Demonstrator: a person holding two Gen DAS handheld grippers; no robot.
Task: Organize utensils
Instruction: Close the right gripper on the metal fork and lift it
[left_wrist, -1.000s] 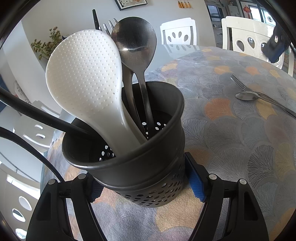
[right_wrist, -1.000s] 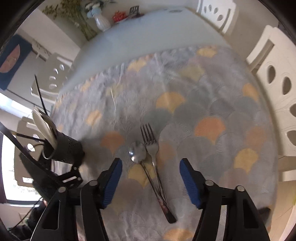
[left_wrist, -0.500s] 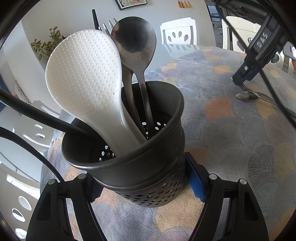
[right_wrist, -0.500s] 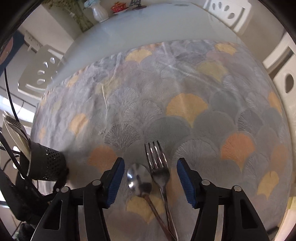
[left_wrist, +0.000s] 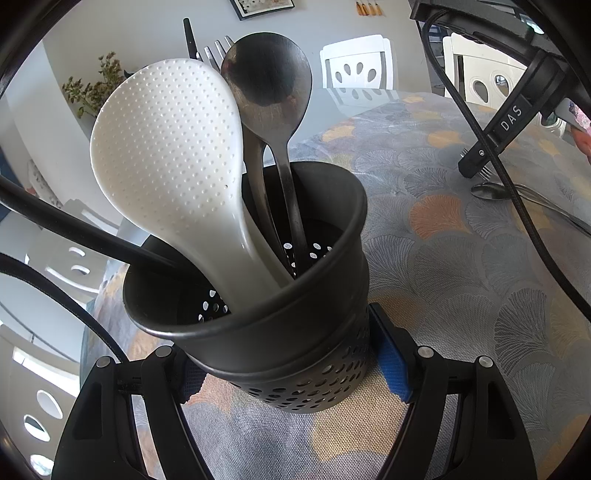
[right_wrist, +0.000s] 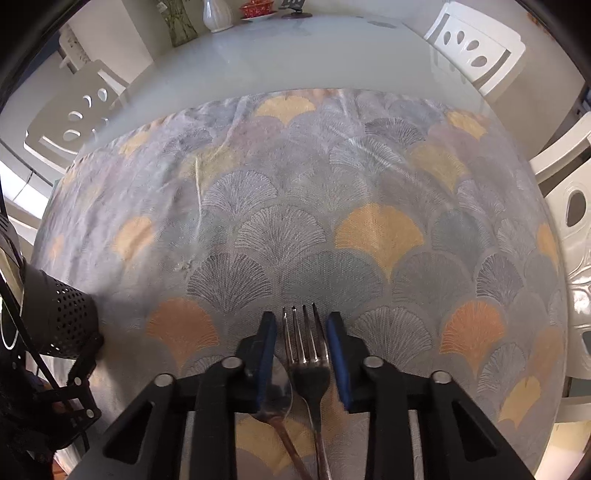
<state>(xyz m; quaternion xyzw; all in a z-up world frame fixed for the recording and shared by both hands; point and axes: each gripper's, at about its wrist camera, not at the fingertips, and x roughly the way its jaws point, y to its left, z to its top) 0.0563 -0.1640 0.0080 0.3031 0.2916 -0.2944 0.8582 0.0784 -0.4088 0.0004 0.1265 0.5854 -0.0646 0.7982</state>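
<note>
Lettering "DAS" (left_wrist: 511, 119) marks the right hand-held gripper (right_wrist: 302, 347), closing around the fork (right_wrist: 308, 354), seemingly untouched; left hand-held gripper (left_wrist: 286, 373) clamps the holder (left_wrist: 288, 339).

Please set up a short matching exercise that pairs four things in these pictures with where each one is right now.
Things:
1. white rice paddle
2. fork
3. utensil holder
4. white vase

Places:
A. lying on the patterned tablecloth, between the right gripper jaws, which have just been closing
B. at the far edge of the table
C. standing in the holder beside a large dark spoon
D. clamped between the left gripper jaws

Pairs: 1-C, 2-A, 3-D, 4-B
</note>
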